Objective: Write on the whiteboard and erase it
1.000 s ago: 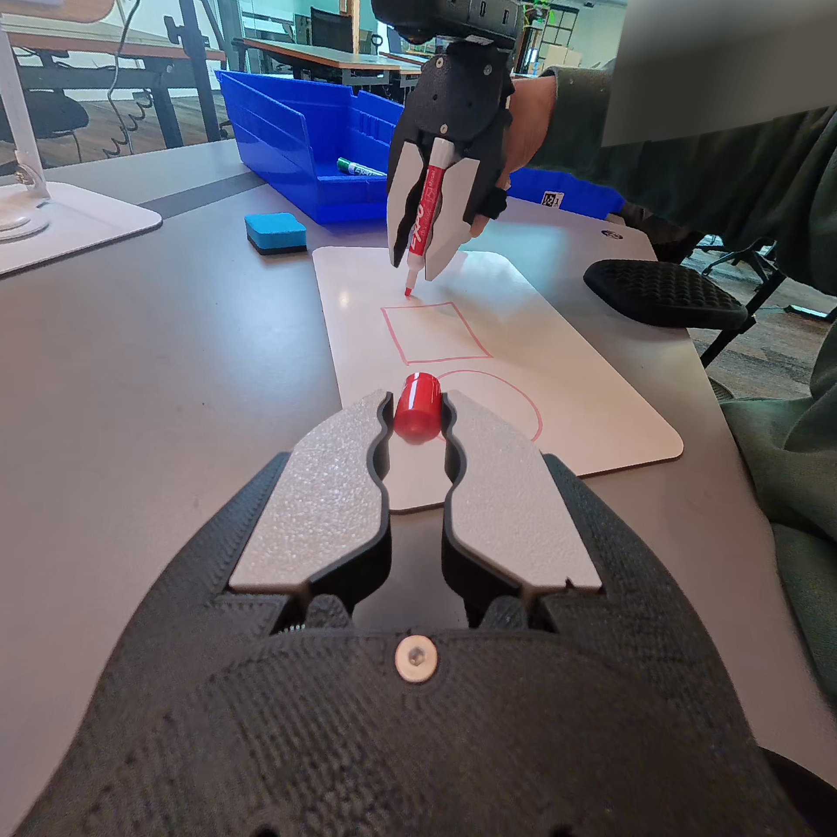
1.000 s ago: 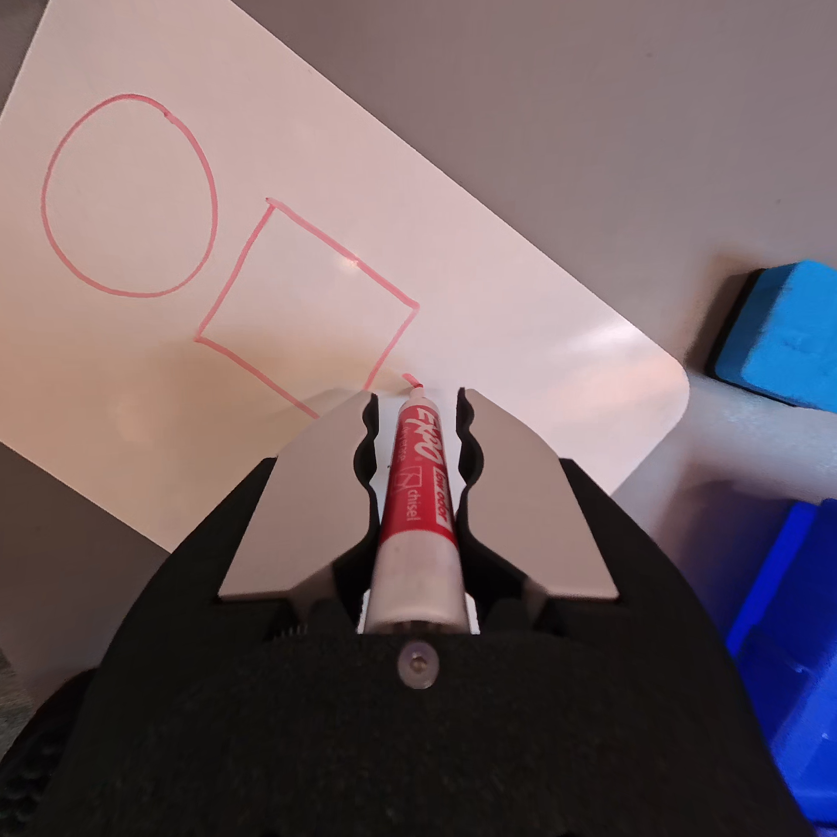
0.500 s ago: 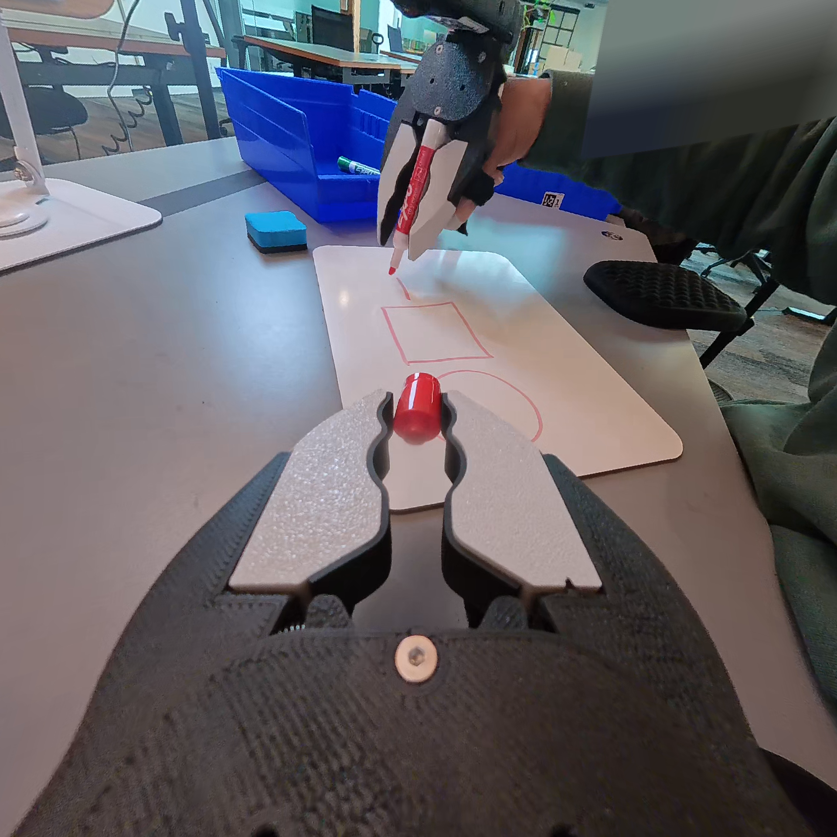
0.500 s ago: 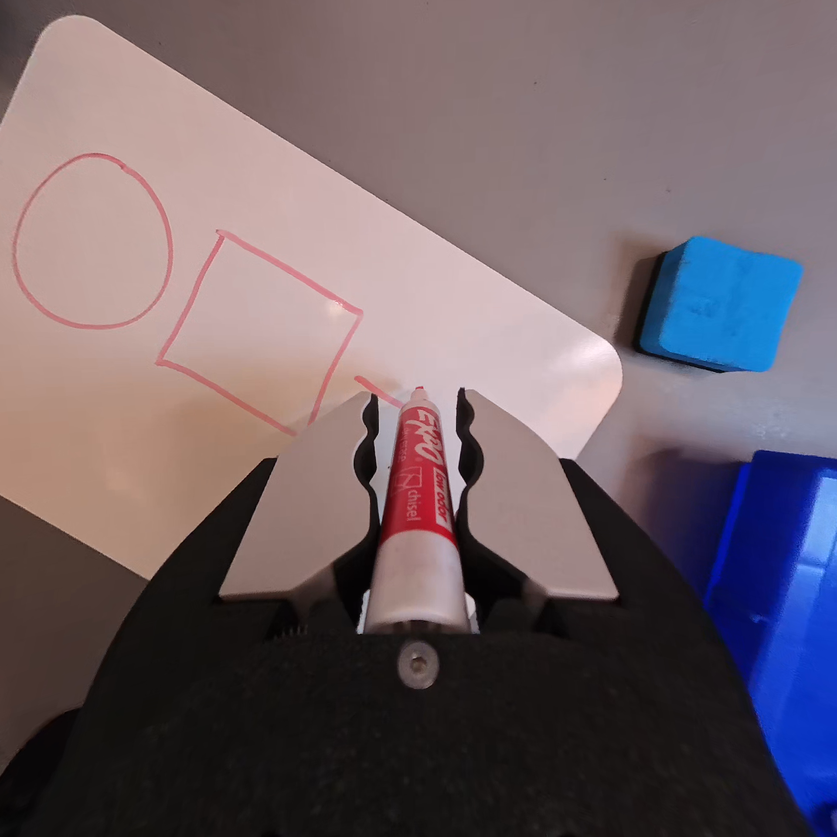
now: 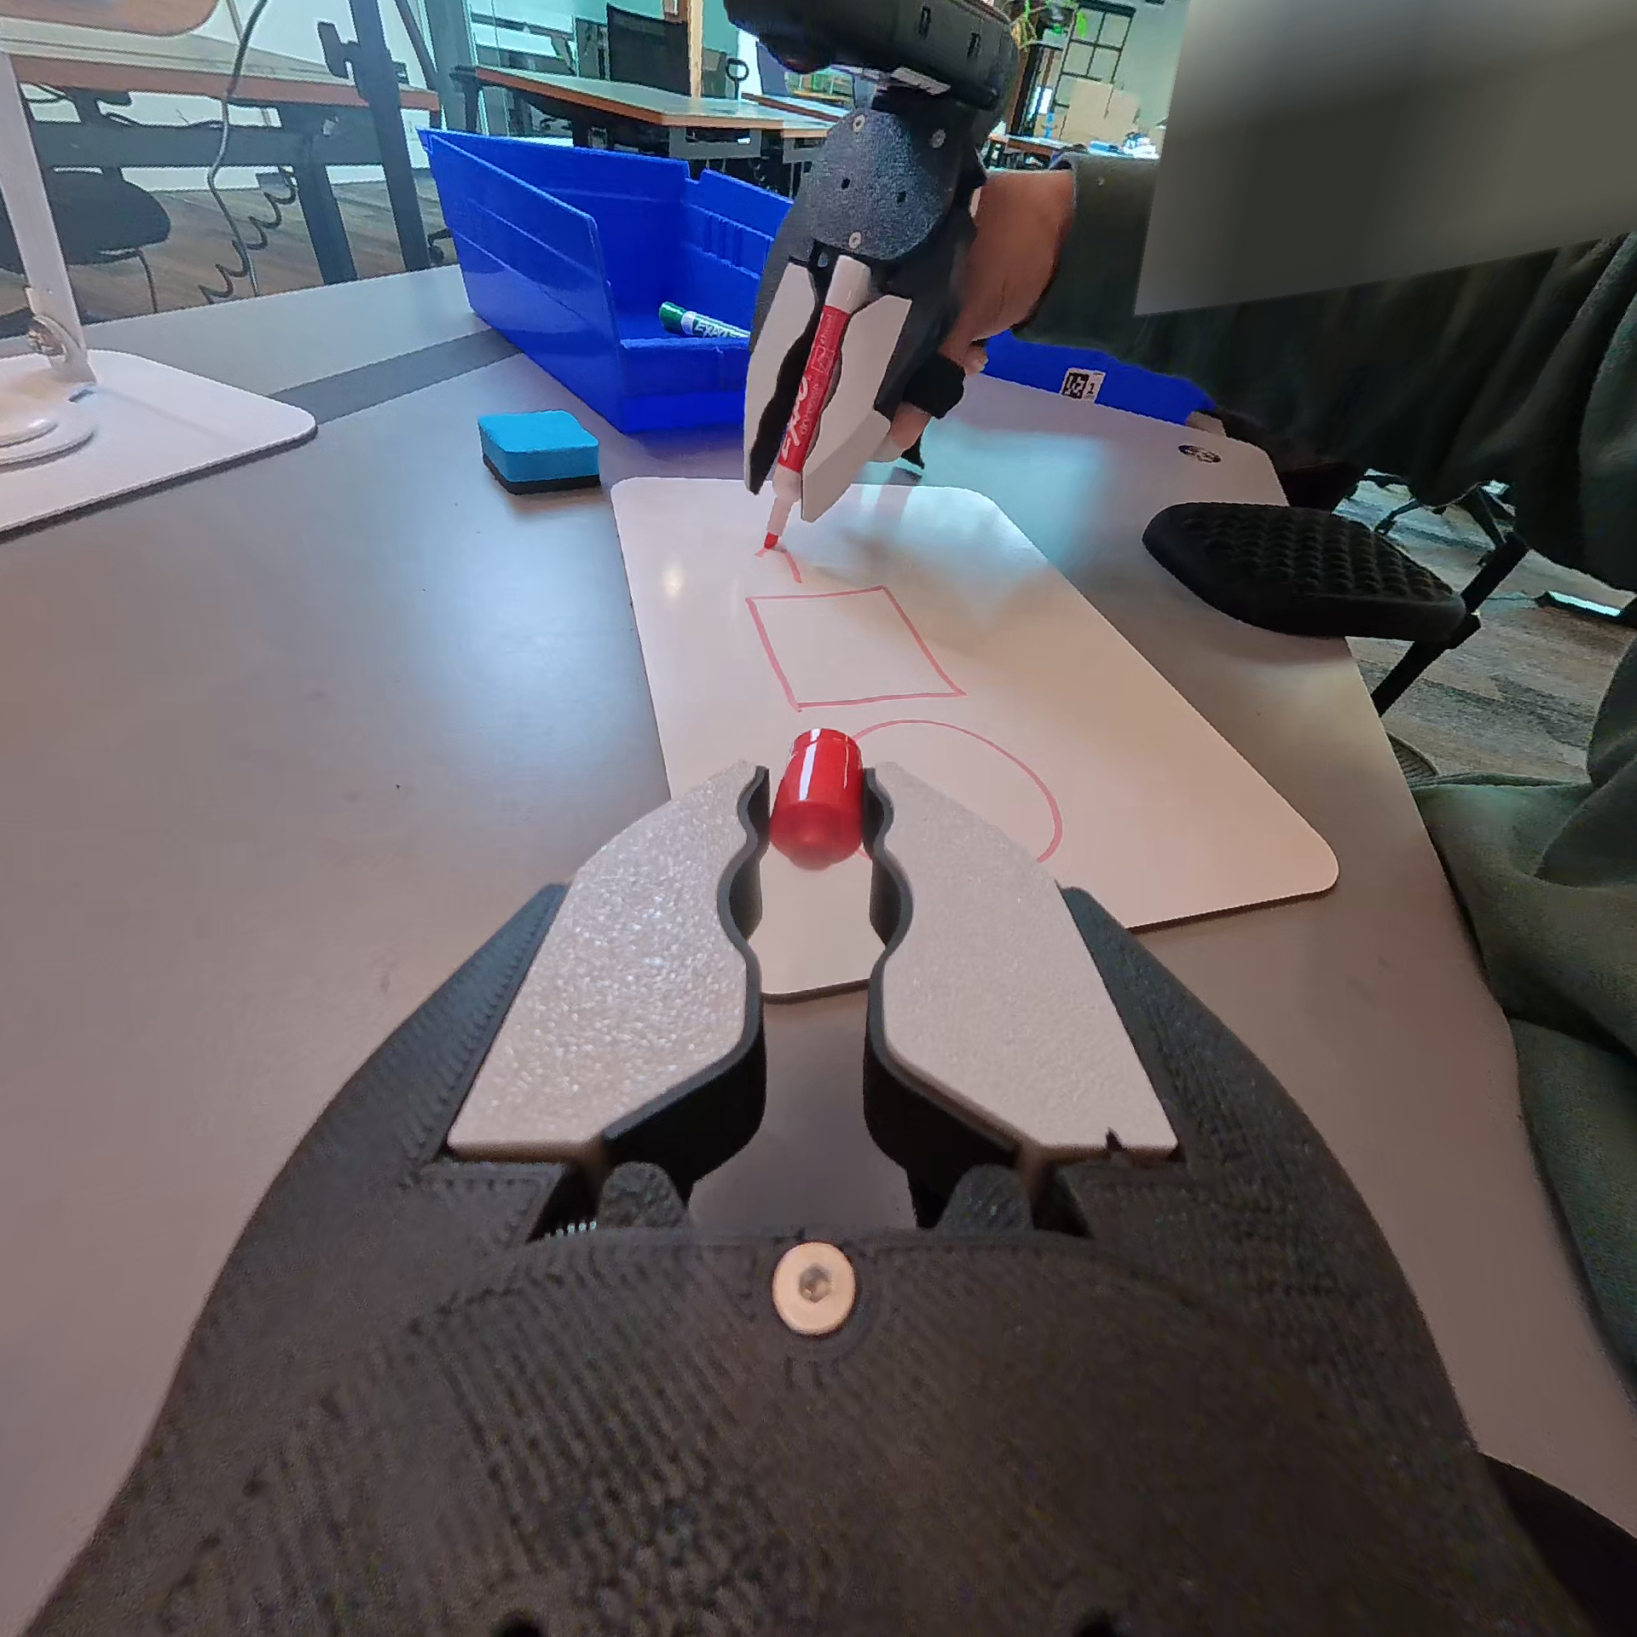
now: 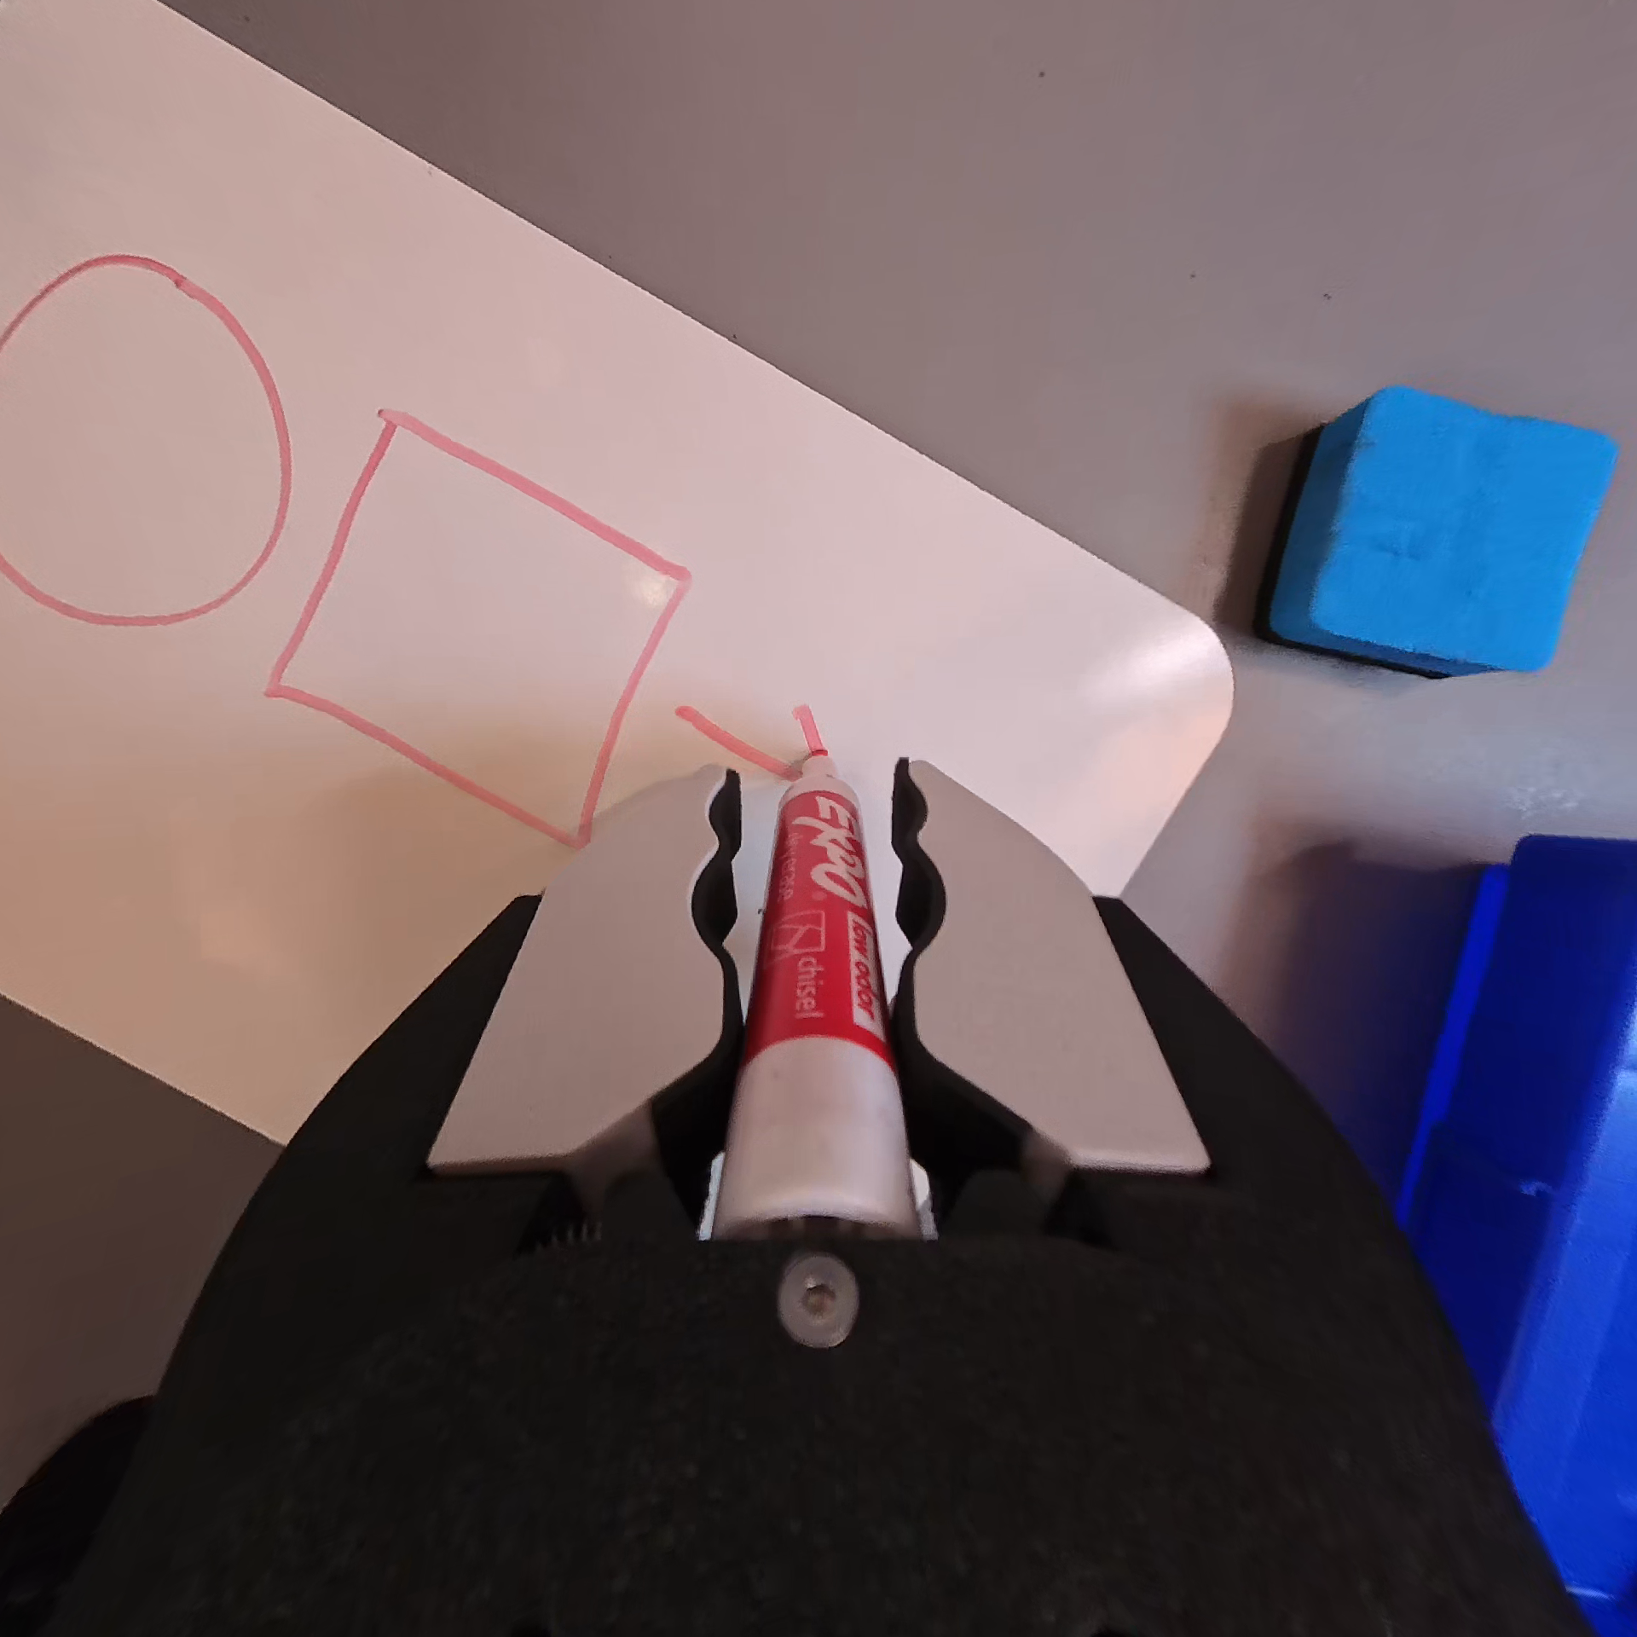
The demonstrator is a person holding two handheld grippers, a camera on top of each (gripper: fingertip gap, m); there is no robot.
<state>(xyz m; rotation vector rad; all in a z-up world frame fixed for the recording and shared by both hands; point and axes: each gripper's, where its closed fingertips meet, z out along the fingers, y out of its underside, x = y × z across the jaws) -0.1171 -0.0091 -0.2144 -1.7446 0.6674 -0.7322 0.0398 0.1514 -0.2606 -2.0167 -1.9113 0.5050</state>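
The whiteboard lies flat on the grey table and bears a red circle, a red square and short new red strokes past the square. My right gripper is shut on a red marker whose tip touches the board at those strokes. It also shows in the left wrist view, held in a person's hand. My left gripper is shut on the red marker cap and hovers over the board's near end. A blue eraser lies on the table left of the board; it also shows in the right wrist view.
A blue bin stands behind the board with a green marker in it. A black armrest juts in at the right. A white lamp base sits at the far left. A person's green sleeve fills the right side. My right fingertips sit around 25 cm from my left ones.
The right gripper moved the marker past the square, lifted its tip, then set it down again on the board. New red strokes appeared there. The left gripper has stayed put with the cap.
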